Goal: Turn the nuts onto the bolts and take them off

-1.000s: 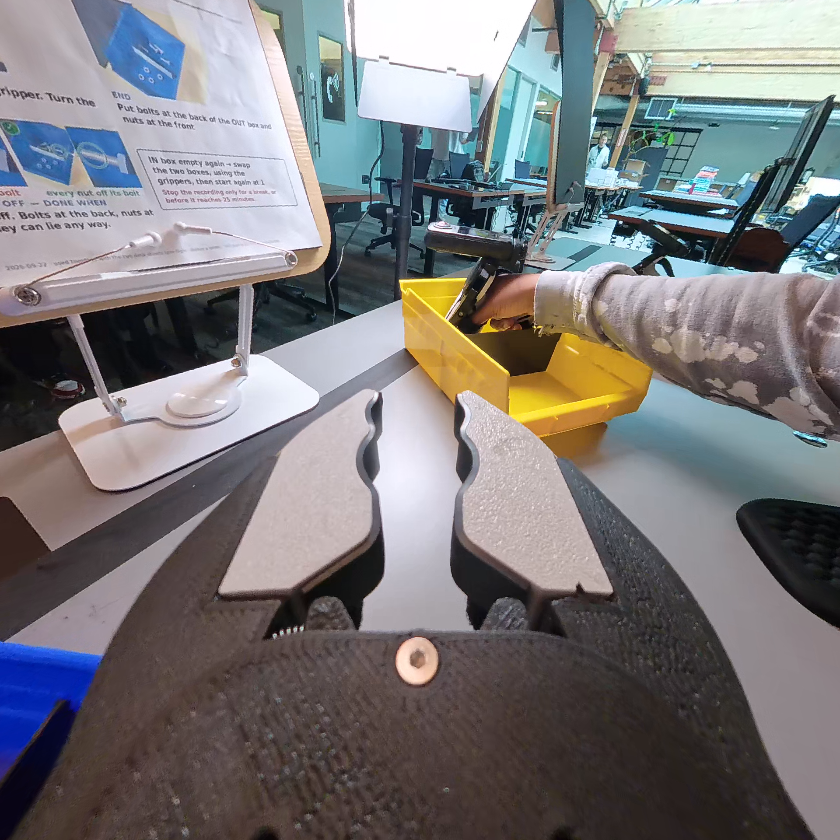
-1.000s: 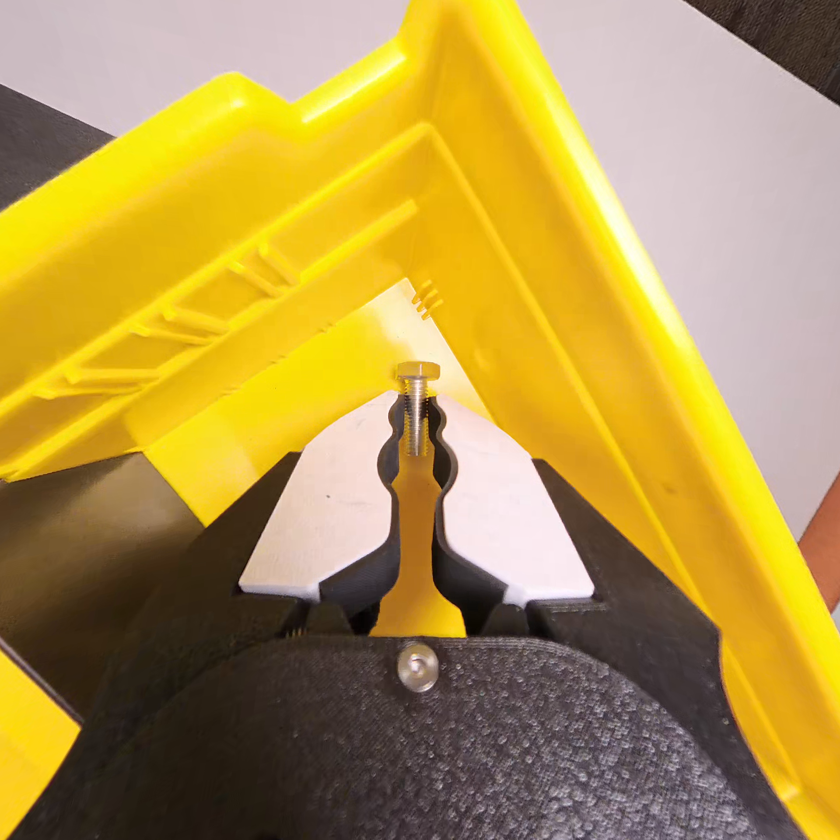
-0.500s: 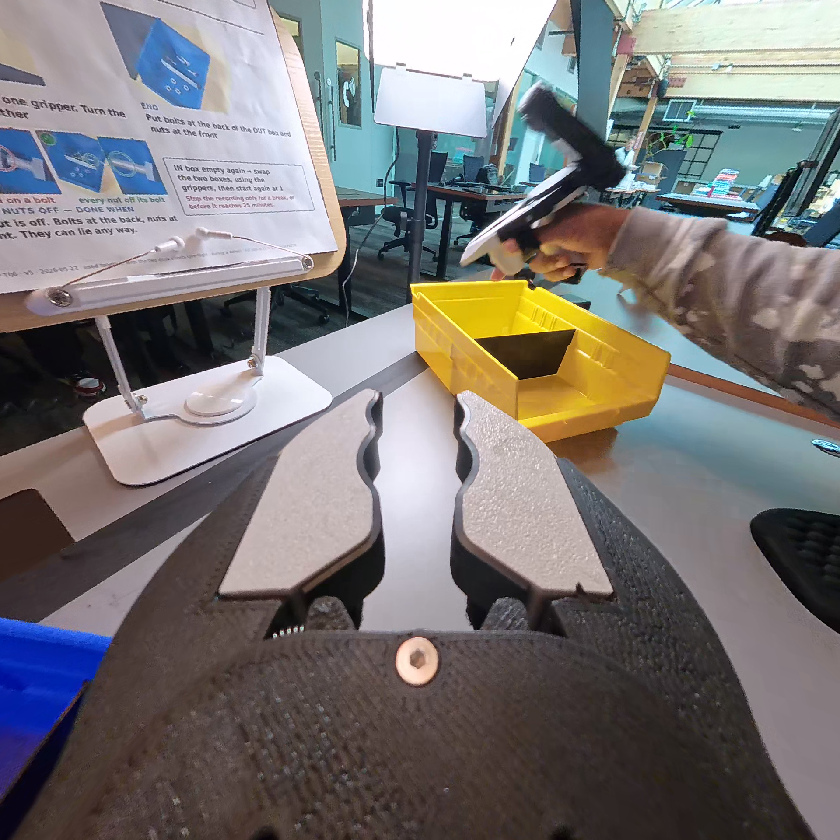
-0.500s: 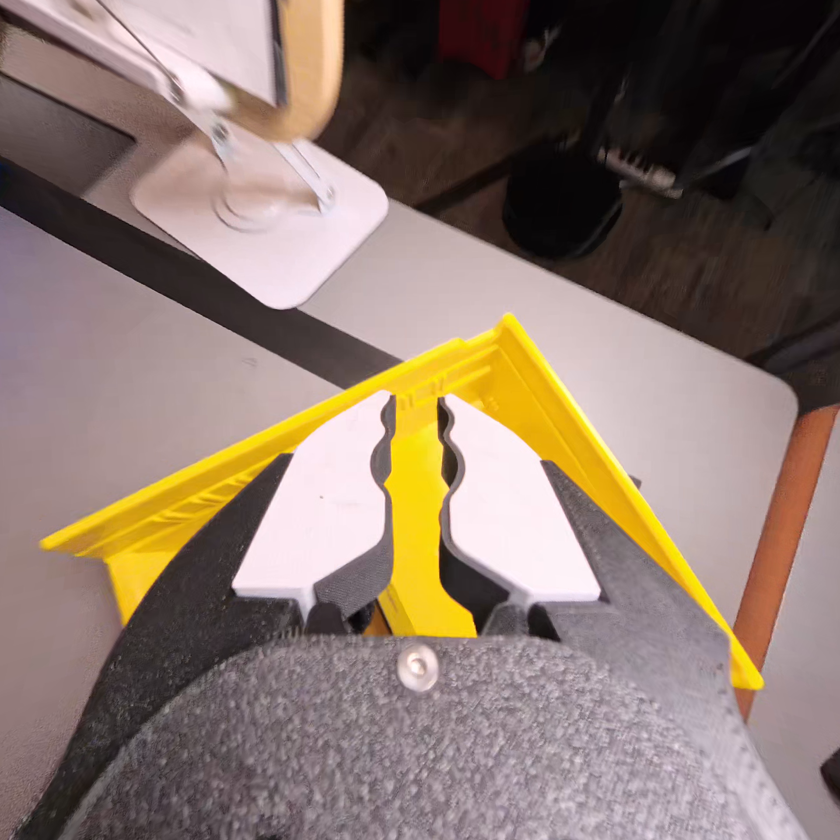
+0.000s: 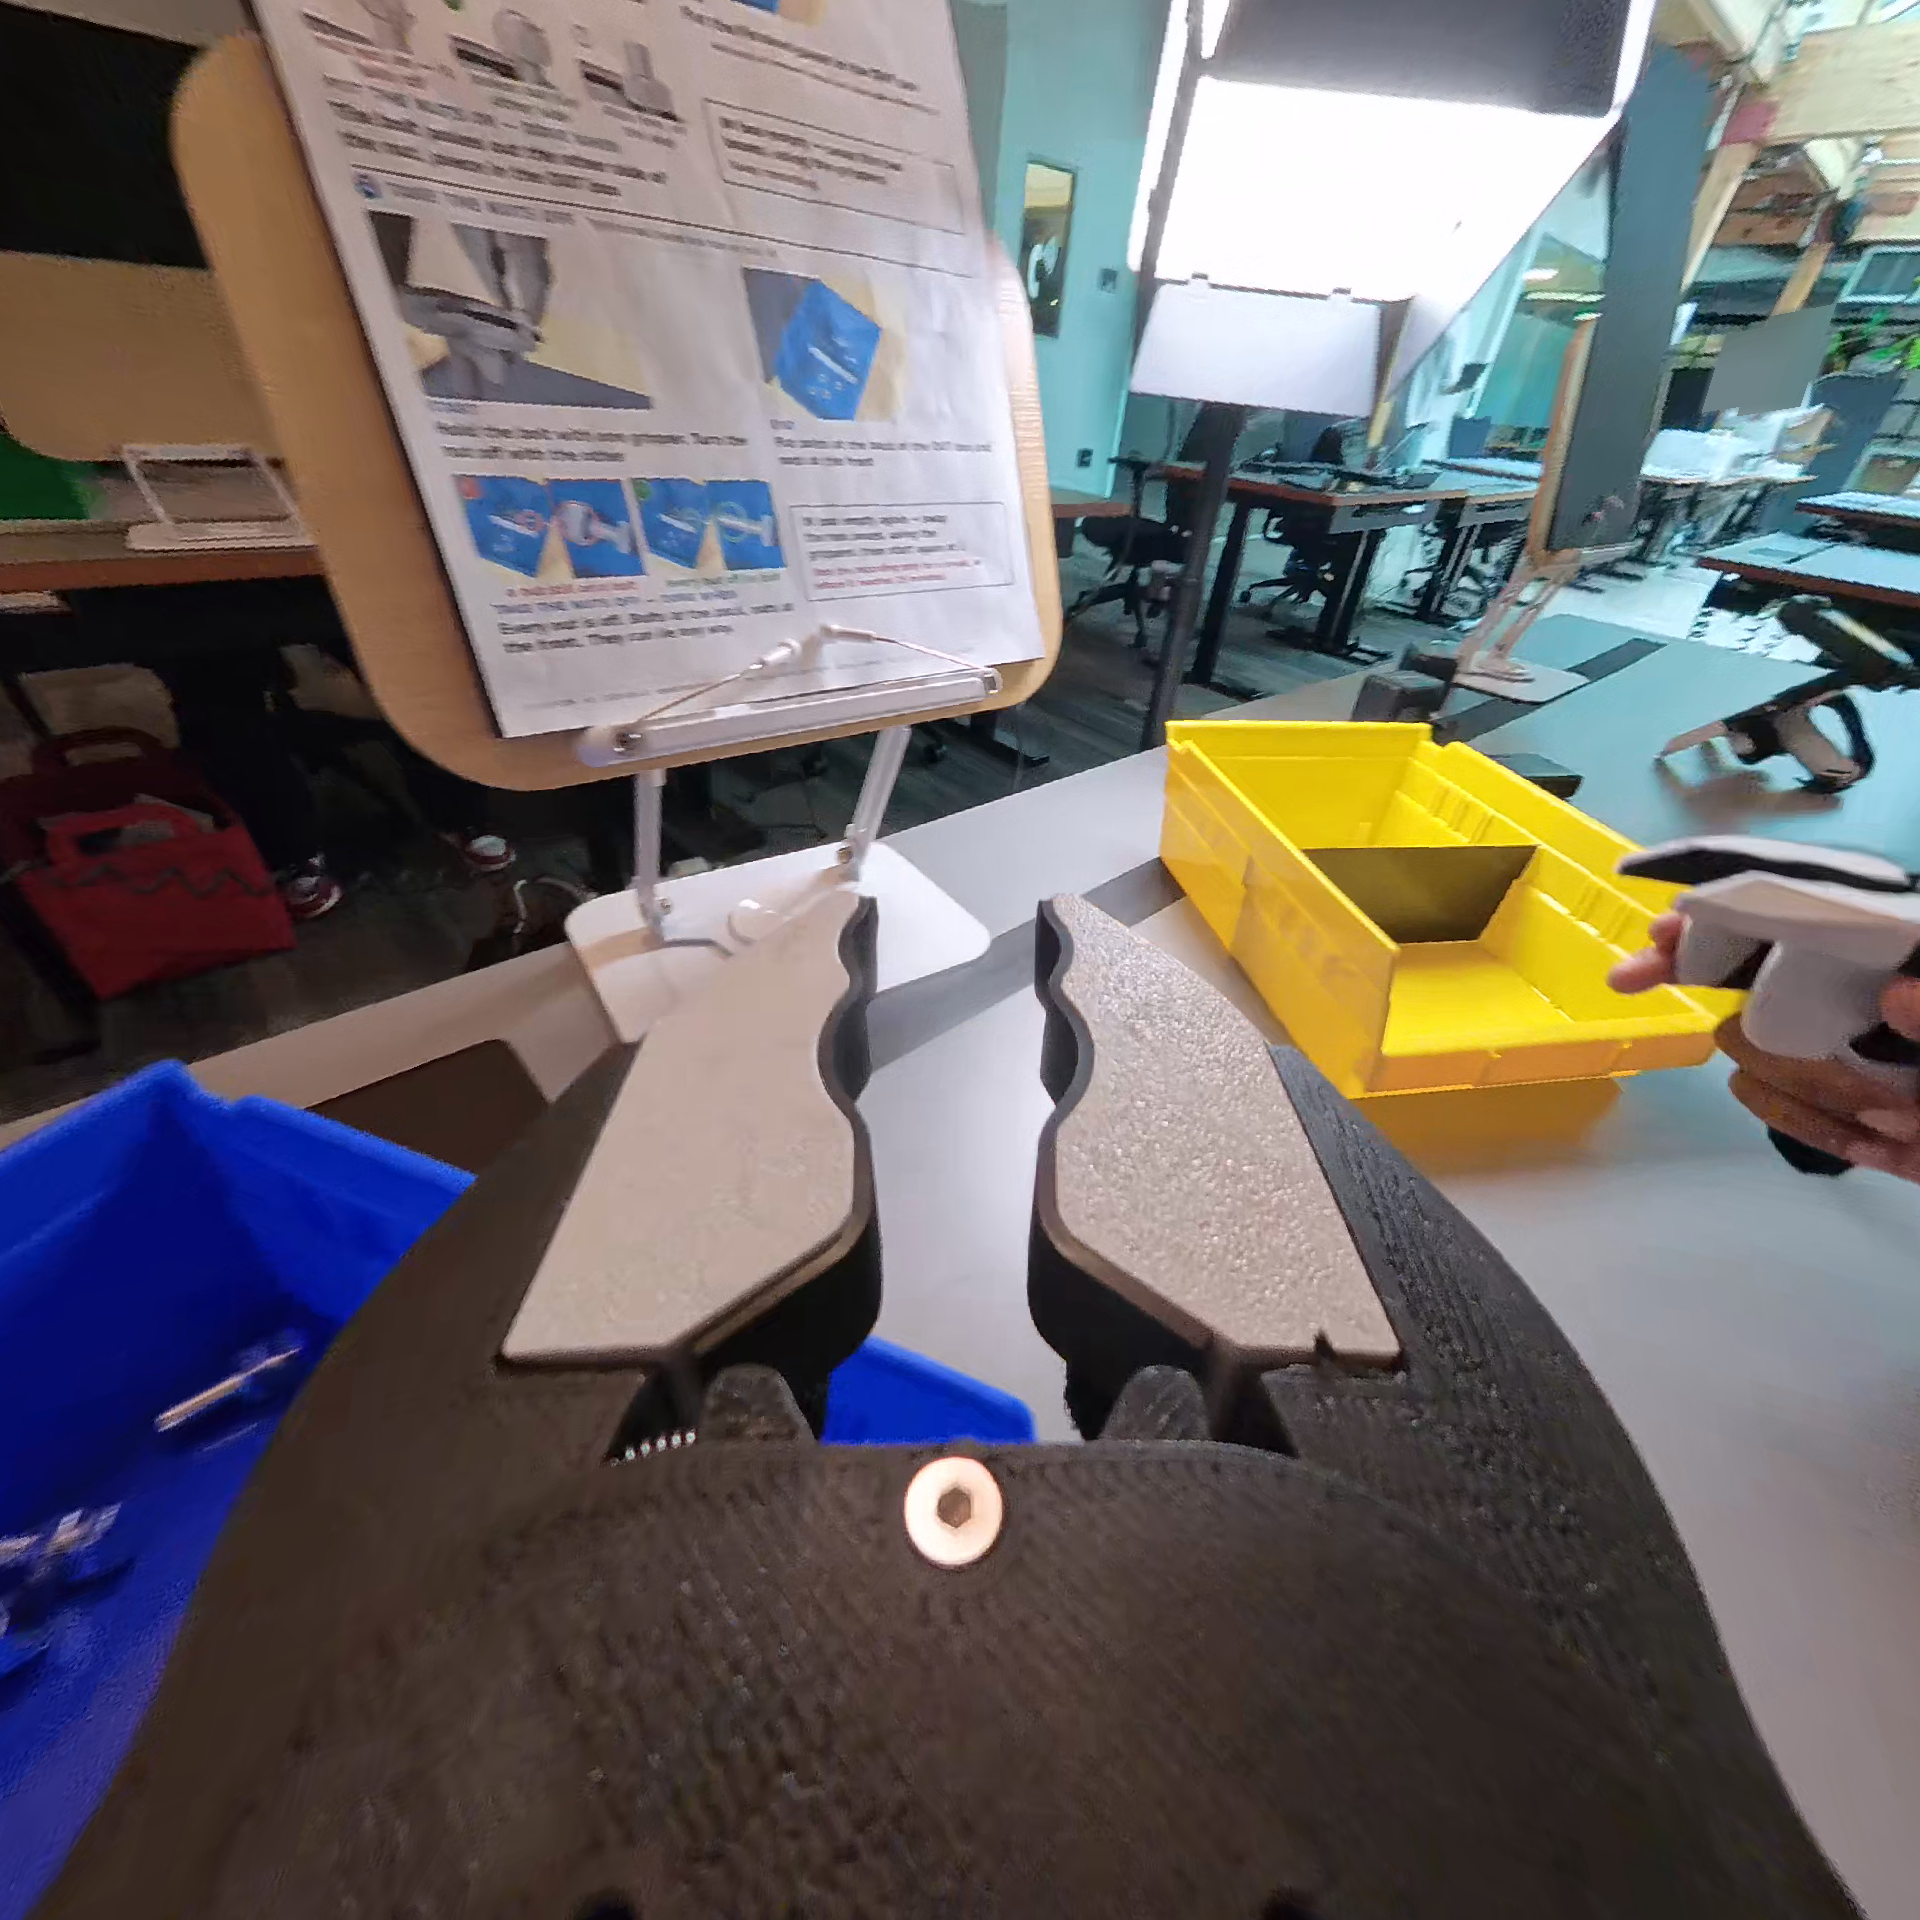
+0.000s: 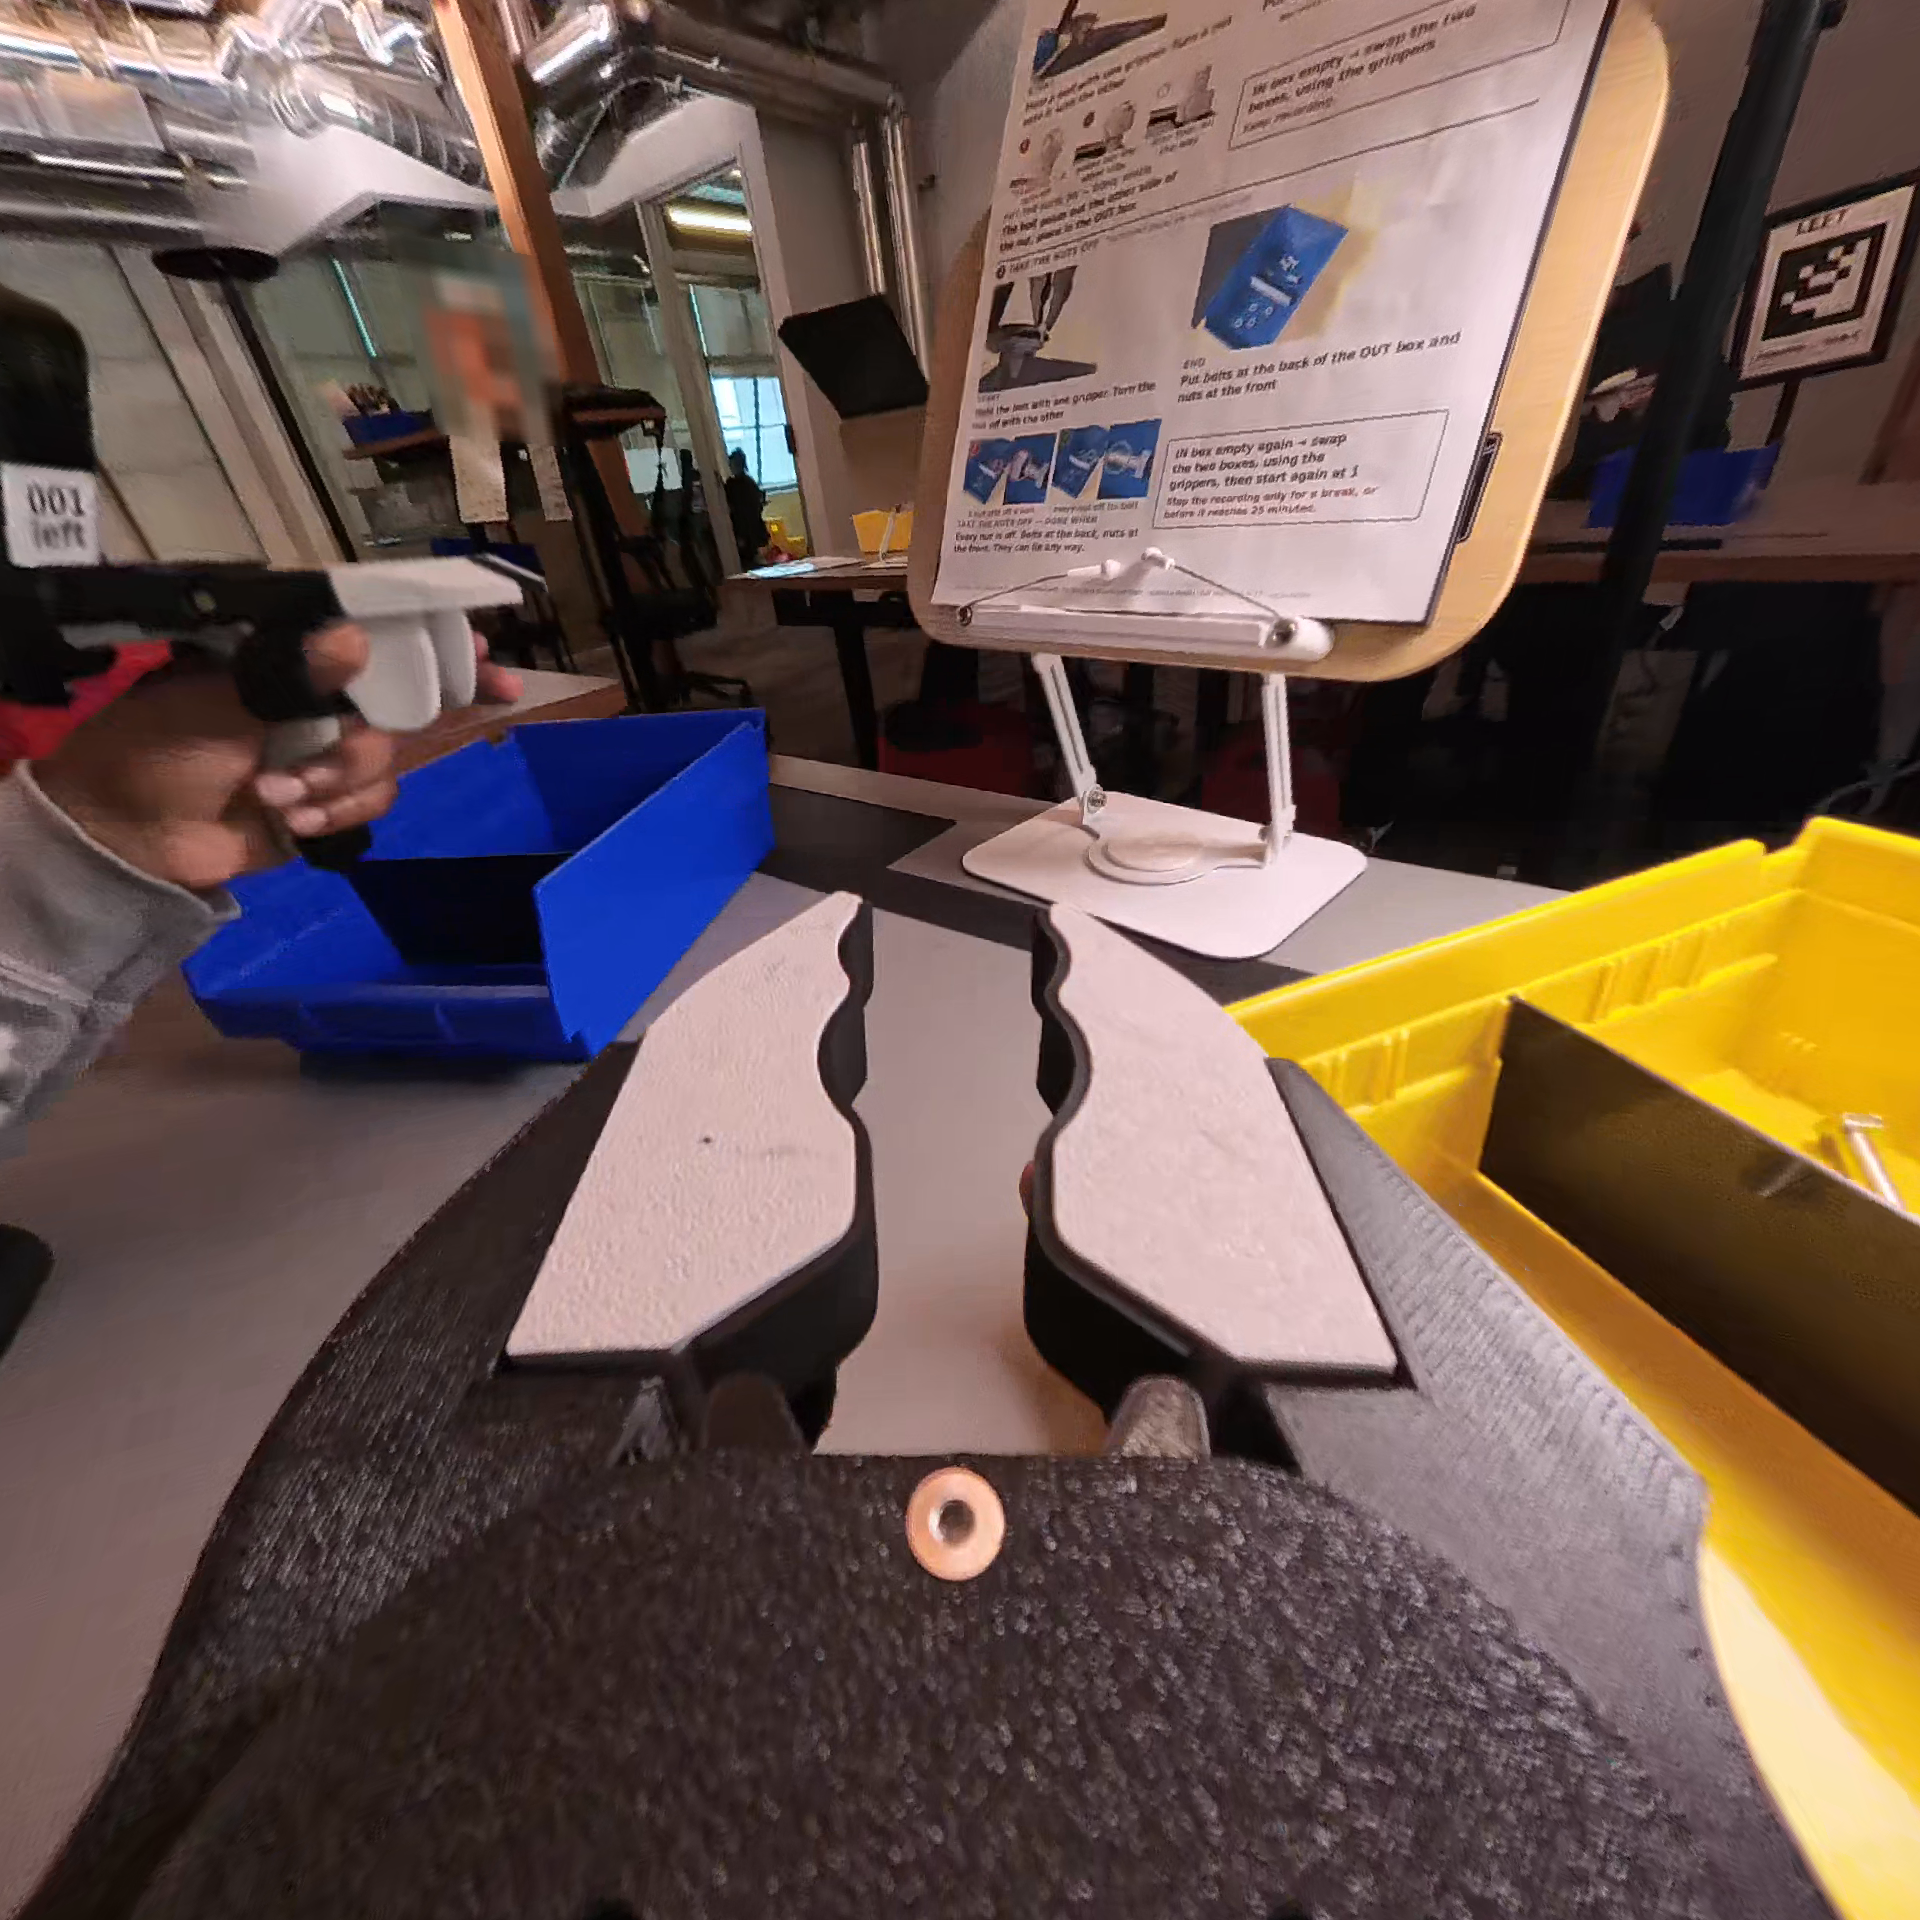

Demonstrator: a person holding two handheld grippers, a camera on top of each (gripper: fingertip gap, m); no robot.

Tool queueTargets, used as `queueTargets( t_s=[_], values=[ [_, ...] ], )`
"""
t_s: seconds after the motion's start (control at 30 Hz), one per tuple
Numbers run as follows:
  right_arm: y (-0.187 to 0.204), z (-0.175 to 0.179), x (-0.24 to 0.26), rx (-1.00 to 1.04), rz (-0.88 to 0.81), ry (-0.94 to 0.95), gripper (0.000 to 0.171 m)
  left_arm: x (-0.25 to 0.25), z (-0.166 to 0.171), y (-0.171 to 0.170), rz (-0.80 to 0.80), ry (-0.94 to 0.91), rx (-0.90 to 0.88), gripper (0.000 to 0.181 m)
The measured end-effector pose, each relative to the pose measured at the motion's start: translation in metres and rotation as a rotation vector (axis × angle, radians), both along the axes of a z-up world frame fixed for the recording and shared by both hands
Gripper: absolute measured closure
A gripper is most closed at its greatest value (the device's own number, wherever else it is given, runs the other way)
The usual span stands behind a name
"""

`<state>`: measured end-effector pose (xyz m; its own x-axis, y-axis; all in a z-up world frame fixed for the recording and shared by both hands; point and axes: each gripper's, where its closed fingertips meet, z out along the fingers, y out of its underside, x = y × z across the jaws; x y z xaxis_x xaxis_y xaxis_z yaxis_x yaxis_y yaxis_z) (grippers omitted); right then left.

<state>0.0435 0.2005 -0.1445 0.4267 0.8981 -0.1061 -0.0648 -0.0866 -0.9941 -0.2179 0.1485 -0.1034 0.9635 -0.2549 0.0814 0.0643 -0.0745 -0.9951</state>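
My left gripper [image 5: 954, 925] is open and empty, held over the near corner of the blue bin [image 5: 104, 1195]. Bolts [image 5: 223, 1382] lie blurred inside that bin. My right gripper [image 6: 951, 925] is open and empty above the grey table, between the blue bin [image 6: 655, 883] and the yellow bin [image 6: 1403, 966]. A bolt [image 6: 1870, 1153] lies in the yellow bin behind its black divider [image 6: 1662, 1174]. The yellow bin [image 5: 1309, 935] also shows in the left wrist view, with the hand-held right gripper's handle [image 5: 1787, 935] in front of it.
An instruction board on a white stand [image 5: 935, 925] rises at the table's back edge between the bins; it also shows in the right wrist view [image 6: 1164, 862]. A hand holds the left gripper's handle [image 6: 395, 644] over the blue bin. Office desks and chairs lie beyond. My hands' fingertips stand some 30 cm from each other. My right gripper's tips are some 35 cm from the bolt [image 6: 1870, 1153].
My right gripper let go of the bolt in the yellow bin's back corner, lifted out and swung back level over the table. My left gripper moved left and up, over the blue bin.
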Motion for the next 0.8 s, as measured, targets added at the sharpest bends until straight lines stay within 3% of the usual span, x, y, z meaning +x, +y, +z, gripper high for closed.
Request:
queueTargets(
  t_s=[0.2, 0.37, 0.6, 0.8],
  values=[
    [-0.012, -0.016, -0.013, 0.030, 0.055, -0.014, 0.142, -0.077, 0.012, -0.001, 0.141, 0.111, -0.150, 0.150],
    [-0.013, -0.016, -0.012, 0.044, 0.060, -0.014, 0.142, -0.139, -0.008, 0.007, 0.229, 0.179, -0.372, 0.146],
    [-0.018, -0.025, -0.014, 0.054, 0.084, -0.046, 0.142, -0.183, -0.092, 0.016, 0.238, 0.219, -0.828, 0.144],
    [-0.022, -0.038, -0.019, 0.046, 0.118, -0.088, 0.142, -0.222, -0.171, -0.002, 0.269, 0.406, -1.228, 0.142]
  ],
)
